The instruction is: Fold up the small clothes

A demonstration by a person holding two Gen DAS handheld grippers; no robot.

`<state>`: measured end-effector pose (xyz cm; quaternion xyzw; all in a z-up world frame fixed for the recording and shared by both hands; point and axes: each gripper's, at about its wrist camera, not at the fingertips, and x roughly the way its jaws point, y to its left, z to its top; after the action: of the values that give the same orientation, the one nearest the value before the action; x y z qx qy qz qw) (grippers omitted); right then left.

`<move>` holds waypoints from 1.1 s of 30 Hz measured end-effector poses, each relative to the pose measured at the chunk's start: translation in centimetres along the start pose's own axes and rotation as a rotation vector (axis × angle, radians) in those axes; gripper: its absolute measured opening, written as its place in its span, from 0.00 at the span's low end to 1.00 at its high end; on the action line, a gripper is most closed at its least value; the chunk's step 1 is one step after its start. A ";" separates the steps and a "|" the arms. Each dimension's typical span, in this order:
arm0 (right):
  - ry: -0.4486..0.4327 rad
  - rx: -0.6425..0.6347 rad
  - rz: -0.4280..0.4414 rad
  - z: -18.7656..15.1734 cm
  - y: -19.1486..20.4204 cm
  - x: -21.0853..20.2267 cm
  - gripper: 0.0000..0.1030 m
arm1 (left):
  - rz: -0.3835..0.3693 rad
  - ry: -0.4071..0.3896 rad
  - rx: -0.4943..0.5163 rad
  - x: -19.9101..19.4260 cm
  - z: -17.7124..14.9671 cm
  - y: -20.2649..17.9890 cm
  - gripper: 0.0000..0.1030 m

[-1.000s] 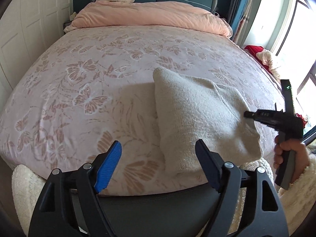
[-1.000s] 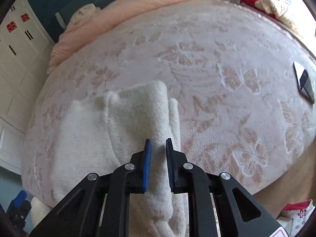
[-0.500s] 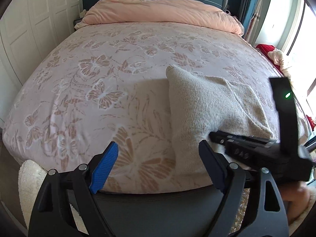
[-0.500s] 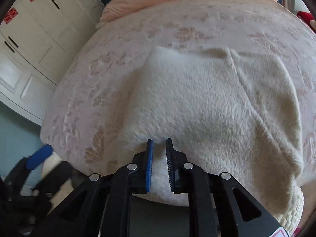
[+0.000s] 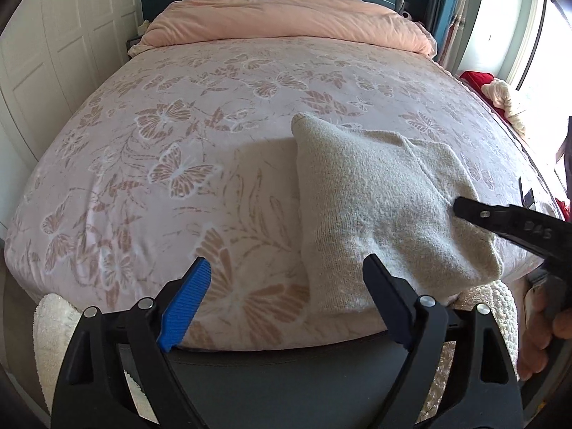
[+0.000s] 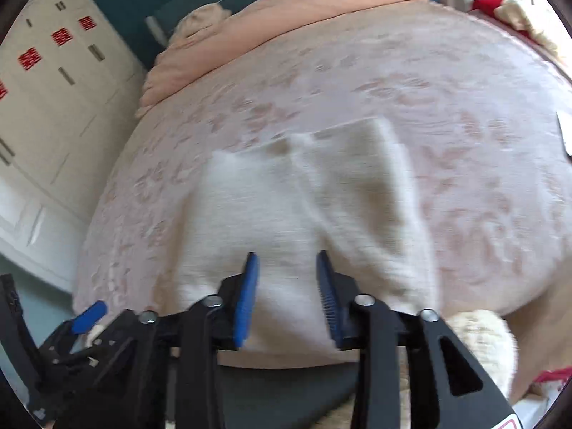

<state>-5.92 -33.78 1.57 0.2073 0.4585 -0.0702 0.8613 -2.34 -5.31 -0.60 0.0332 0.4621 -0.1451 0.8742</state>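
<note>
A folded cream knit garment (image 5: 386,207) lies on the bed near its front edge; it also shows in the right wrist view (image 6: 304,214), blurred. My left gripper (image 5: 286,304) is open and empty, at the bed's front edge just left of the garment. My right gripper (image 6: 287,296) is partly open over the garment's near edge with nothing between its pads. It also shows from the side in the left wrist view (image 5: 464,211), its tip over the garment's right part.
The bed (image 5: 178,136) has a pink butterfly-print cover and a rolled peach duvet (image 5: 286,21) at the headboard. White wardrobes (image 5: 43,53) stand on the left. A fluffy white rug (image 5: 50,329) lies below the bed's front edge. A small dark object (image 5: 527,195) lies at the bed's right edge.
My right gripper has opened from shut and swung back over the garment's near edge. My left gripper has stayed open and drawn back slightly.
</note>
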 end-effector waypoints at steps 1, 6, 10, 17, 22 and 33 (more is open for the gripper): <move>0.010 0.018 -0.057 -0.4 -1.7 -0.2 0.57 | -0.006 0.011 0.007 0.3 -0.1 -0.4 0.82; 0.130 0.168 0.039 -3.8 -7.1 3.2 0.19 | -0.052 0.036 0.058 1.0 -0.1 -3.2 0.82; -0.005 0.168 0.090 -2.9 -6.4 0.2 0.12 | -0.063 0.018 0.134 0.3 0.2 -5.5 0.85; 0.189 0.112 -0.029 -4.8 -8.2 6.0 0.17 | -0.037 0.047 0.158 1.3 0.1 -6.6 0.86; 0.063 0.119 -0.080 -3.0 -6.5 1.1 0.30 | 0.003 0.073 0.165 1.9 -0.3 -6.3 0.86; 0.136 -0.221 0.037 0.6 5.7 6.7 0.30 | 0.045 0.126 0.040 2.6 -0.5 -3.0 0.86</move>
<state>0.16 -28.46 -1.97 0.1240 0.5170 0.0109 0.8469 -2.24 -8.70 -2.81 0.0703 0.5122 -0.1324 0.8457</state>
